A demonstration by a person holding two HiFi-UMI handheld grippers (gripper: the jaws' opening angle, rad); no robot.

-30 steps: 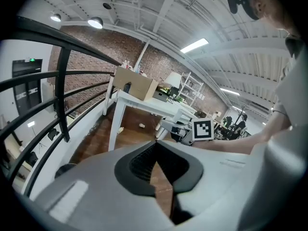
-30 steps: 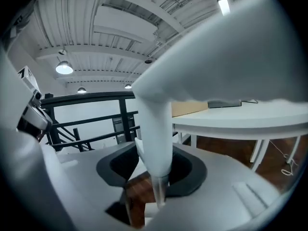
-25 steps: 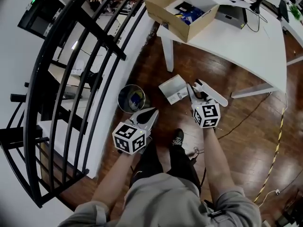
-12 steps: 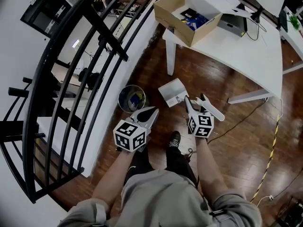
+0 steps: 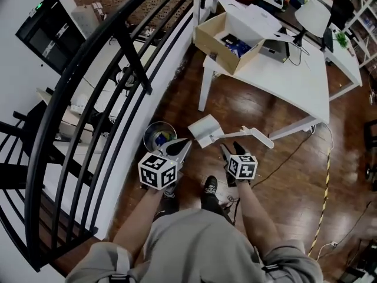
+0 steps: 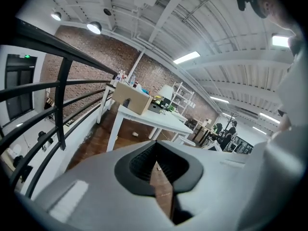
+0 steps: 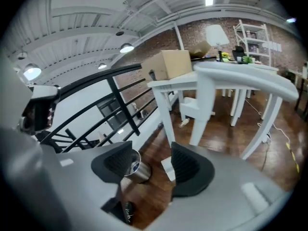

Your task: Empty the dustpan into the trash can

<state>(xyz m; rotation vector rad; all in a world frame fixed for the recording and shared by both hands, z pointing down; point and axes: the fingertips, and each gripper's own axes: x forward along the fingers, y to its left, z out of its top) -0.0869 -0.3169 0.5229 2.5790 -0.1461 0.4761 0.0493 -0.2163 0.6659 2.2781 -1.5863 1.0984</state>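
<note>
The small metal trash can [image 5: 158, 137] stands on the wood floor by the white wall, with coloured scraps inside. Right beside it the white dustpan [image 5: 205, 130] lies on the floor, its long handle [image 5: 254, 135] pointing right, and nothing holds it. My right gripper [image 5: 230, 151] hovers just short of the handle, open and empty. In the right gripper view, the trash can [image 7: 137, 171] and a corner of the dustpan [image 7: 168, 169] show between its fingers. My left gripper [image 5: 182, 145] is shut on nothing, its tip near the can's rim.
A black railing [image 5: 118, 58] curves along the left above a white ledge. A white table [image 5: 277, 69] carrying a cardboard box [image 5: 230, 37] stands beyond the dustpan, its leg [image 7: 207, 105] close by. A cable [image 5: 321, 217] runs over the floor at right. My shoes [image 5: 209, 187] are below the grippers.
My right gripper opened and let go of the dustpan handle, then drew back toward me. The dustpan now lies by the trash can. The left gripper rose a little.
</note>
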